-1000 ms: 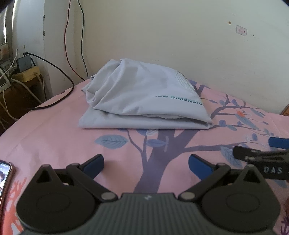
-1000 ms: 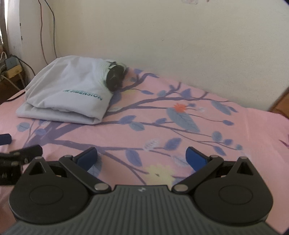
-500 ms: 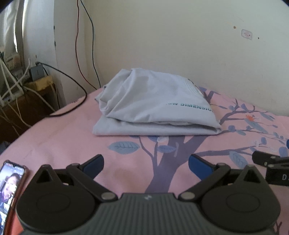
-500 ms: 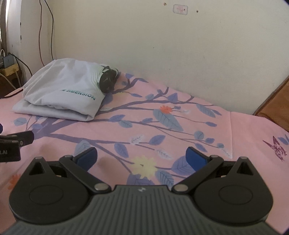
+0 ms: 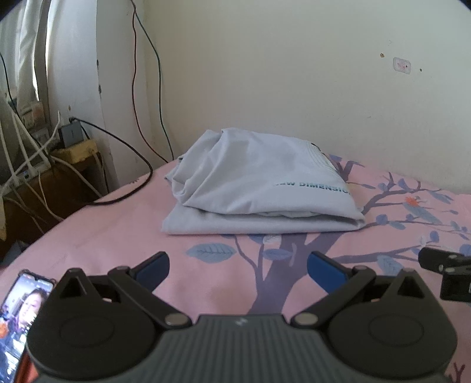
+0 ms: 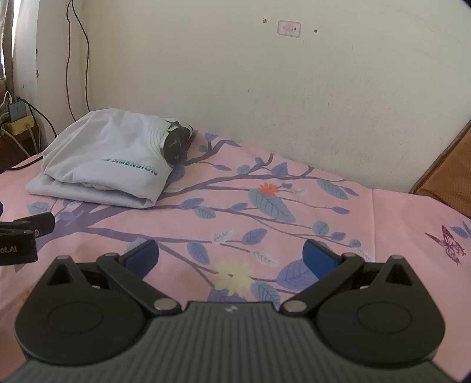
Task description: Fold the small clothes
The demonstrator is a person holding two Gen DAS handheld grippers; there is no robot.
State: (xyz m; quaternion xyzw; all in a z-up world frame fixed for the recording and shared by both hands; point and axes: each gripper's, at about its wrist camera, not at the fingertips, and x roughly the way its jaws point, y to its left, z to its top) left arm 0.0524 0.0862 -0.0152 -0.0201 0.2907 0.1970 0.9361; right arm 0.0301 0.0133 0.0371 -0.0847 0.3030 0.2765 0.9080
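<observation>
The folded shirt [image 5: 259, 179] is looking like soft matt cloth, the printed bedsheet [image 6: 294, 212] likewise; the left claw [image 5: 238, 266] is showing matt, probably plastic, black parts.

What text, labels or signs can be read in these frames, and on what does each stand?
"DIMENSION", teal print on the folded grey shirt; the word before it is lost in a crease.
"ot.AI", cut off, on the left gripper.
Wall sticker: too blurred to read.
Phone screen: too small to read.
</observation>
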